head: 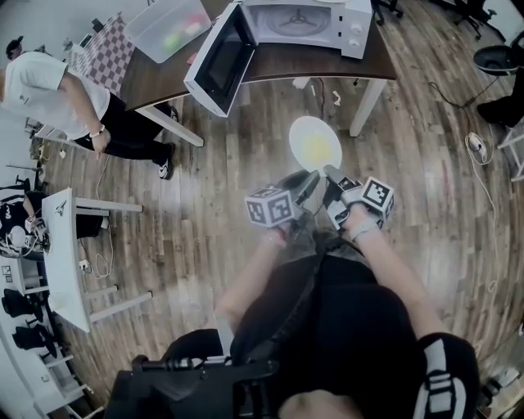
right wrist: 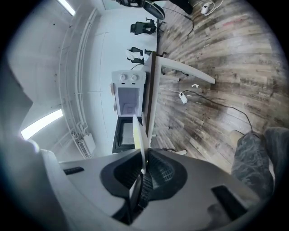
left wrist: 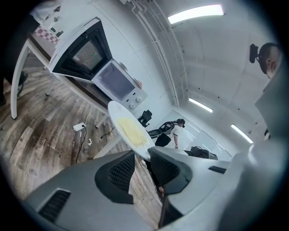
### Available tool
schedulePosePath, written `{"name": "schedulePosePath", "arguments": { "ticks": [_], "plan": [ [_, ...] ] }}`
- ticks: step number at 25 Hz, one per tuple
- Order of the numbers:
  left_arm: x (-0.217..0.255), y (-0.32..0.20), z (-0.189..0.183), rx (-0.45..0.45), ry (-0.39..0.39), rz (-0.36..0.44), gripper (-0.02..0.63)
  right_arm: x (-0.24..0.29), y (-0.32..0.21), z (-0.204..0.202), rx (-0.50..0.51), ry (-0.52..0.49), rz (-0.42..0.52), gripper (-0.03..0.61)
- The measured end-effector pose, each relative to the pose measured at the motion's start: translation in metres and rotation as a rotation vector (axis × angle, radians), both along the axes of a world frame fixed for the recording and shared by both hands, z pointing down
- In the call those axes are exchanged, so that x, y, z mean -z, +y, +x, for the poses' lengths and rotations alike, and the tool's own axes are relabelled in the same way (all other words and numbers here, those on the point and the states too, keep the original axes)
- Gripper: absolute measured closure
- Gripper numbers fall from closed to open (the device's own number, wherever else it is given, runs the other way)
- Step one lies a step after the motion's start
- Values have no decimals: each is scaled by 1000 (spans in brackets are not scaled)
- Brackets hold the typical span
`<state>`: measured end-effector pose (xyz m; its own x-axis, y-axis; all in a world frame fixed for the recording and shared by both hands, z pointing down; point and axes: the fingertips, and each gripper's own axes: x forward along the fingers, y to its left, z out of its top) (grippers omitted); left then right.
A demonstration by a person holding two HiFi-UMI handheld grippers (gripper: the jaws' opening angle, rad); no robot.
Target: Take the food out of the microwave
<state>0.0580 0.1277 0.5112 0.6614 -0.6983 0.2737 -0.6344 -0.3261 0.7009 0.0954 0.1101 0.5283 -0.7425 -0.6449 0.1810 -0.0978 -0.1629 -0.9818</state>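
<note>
Each gripper's cube [head: 270, 206] bears black-and-white square markers, with no words. The left gripper [head: 312, 182] has its jaws partly apart, closed on the near left rim of the white plate [head: 315, 141]. The right gripper [head: 331, 174] has its jaws narrow, pinching the near right rim edge-on. The plate hangs in the air over the floor, just beyond the jaws and short of the table. It lies roughly flat, with the yellow food [head: 316, 150] facing up, and it looks slightly longer from near to far. Below is a worn wooden plank floor [head: 205, 221] with cables. Farther on, a dark table [head: 160, 78] carries the white microwave [head: 304, 21], whose door [head: 219, 64] swings out to the left. A clear plastic box [head: 168, 24] stands left of it. A person [head: 49, 86] sits at far left.
</note>
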Motion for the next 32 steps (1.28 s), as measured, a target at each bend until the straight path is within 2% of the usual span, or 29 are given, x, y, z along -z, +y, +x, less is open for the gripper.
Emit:
{"name": "schedulePosePath", "arguments": {
  "ticks": [11,26,32],
  "plan": [
    [2,1,0,-1,-9,4,514,-2,0,2,21,32,10,549],
    [-7,-4,0,-7,2,9,515,-8,-4,0,-4,15,3,549],
    [-9,-49,-6,-14,5,-10,515,-11,-48,-4,-8,34,-10,549]
  ]
}}
